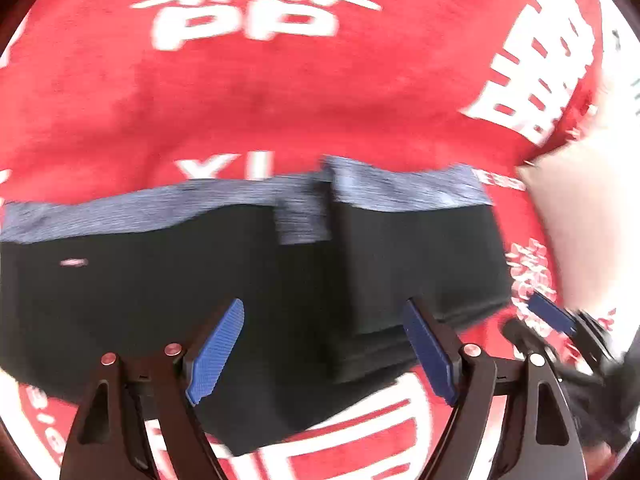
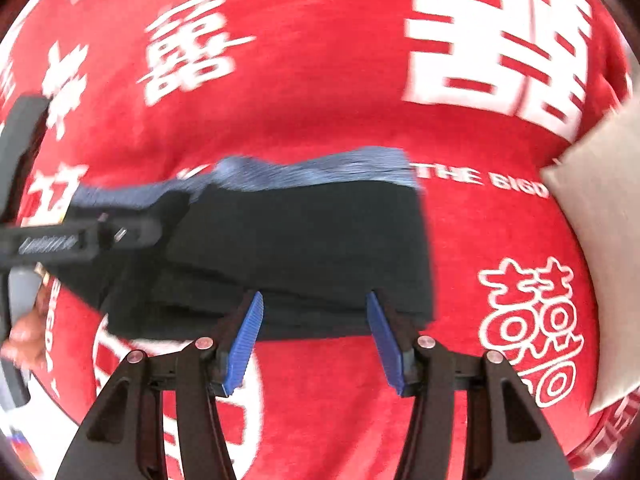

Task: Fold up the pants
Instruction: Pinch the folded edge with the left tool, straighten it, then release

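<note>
Black pants (image 1: 160,280) with a blue-grey heathered waistband (image 1: 140,208) lie folded on a red blanket (image 1: 280,100). A folded layer is stacked on their right part. My left gripper (image 1: 324,308) hovers open above the near half of the pants, with nothing pinched between its blue pads. In the right wrist view the pants (image 2: 300,232) lie just ahead, and my right gripper (image 2: 315,298) stands open over their near edge, its pads apart from the cloth. The left gripper's dark body (image 2: 80,236) crosses the pants' left end. Both views are motion-blurred.
The red blanket (image 2: 320,100) bears large white characters and letters. A beige cushion (image 2: 600,240) lies at the right, close to the pants' right end, and shows as the cushion (image 1: 580,220) in the left wrist view. A hand (image 2: 24,336) shows at the left edge.
</note>
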A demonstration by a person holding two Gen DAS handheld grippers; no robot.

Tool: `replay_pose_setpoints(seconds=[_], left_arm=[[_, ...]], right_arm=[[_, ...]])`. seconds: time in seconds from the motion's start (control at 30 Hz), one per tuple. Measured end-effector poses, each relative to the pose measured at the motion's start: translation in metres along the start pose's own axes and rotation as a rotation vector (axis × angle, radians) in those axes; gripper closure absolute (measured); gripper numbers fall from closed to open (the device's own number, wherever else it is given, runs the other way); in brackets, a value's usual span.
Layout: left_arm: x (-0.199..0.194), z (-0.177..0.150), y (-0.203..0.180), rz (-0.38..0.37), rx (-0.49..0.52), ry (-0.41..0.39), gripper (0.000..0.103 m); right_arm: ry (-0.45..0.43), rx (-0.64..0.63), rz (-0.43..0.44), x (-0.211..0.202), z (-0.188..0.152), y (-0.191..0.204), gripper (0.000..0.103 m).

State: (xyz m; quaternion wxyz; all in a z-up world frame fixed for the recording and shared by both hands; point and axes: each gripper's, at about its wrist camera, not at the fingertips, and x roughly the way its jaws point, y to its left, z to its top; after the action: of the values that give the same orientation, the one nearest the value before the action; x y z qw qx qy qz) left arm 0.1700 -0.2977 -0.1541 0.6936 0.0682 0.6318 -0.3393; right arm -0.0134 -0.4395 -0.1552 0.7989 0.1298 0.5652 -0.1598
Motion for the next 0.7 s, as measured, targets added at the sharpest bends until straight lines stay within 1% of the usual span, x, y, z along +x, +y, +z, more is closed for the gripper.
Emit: replay_pose_setpoints(seconds=[0.07,0.13,0.17,0.2,0.23,0.27,0.4,0.43,0.47,0.53,0.57,0.63,0.7], left_arm=[[0.012,0.005,-0.006,-0.015,0.019,0.017,0.020],[0.026,0.012,-0.006,-0.027,0.021,0.033,0.020],[0.028,0.013,-0.007,-0.036,0.018,0.037,0.023],[0.030,0.014,-0.007,-0.047,0.015,0.038,0.029],[0.032,0.014,-0.008,-0.056,0.016,0.049,0.039],[0.034,0.014,-0.010,-0.059,0.016,0.068,0.040],[0.043,0.014,-0.013,-0.057,0.013,0.109,0.040],[0.046,0.014,-0.013,-0.060,0.009,0.116,0.048],[0.048,0.014,-0.013,-0.056,0.005,0.123,0.064],[0.047,0.013,-0.012,-0.016,0.003,0.122,0.079],[0.043,0.013,-0.012,-0.019,-0.003,0.112,0.083],[0.032,0.012,-0.013,-0.036,-0.002,0.082,0.087],[0.017,0.011,-0.017,-0.051,0.010,0.056,0.088]], right_arm=[[0.013,0.060,-0.016,0.006,0.005,-0.019,0.044],[0.026,0.108,-0.008,0.017,0.007,-0.032,0.044],[0.037,0.123,-0.002,0.021,0.006,-0.036,0.044],[0.047,0.134,0.003,0.024,0.005,-0.040,0.044],[0.055,0.141,0.012,0.026,0.003,-0.043,0.044],[0.063,0.143,0.025,0.029,0.001,-0.045,0.044],[0.053,0.123,0.030,0.032,0.000,-0.045,0.044],[0.052,0.124,0.034,0.031,0.000,-0.045,0.044],[0.052,0.131,0.040,0.032,0.001,-0.046,0.044],[0.053,0.142,0.041,0.032,0.004,-0.049,0.044],[0.055,0.150,0.046,0.033,0.005,-0.051,0.044],[0.057,0.161,0.057,0.032,0.003,-0.054,0.044],[0.058,0.161,0.063,0.030,0.002,-0.055,0.044]])
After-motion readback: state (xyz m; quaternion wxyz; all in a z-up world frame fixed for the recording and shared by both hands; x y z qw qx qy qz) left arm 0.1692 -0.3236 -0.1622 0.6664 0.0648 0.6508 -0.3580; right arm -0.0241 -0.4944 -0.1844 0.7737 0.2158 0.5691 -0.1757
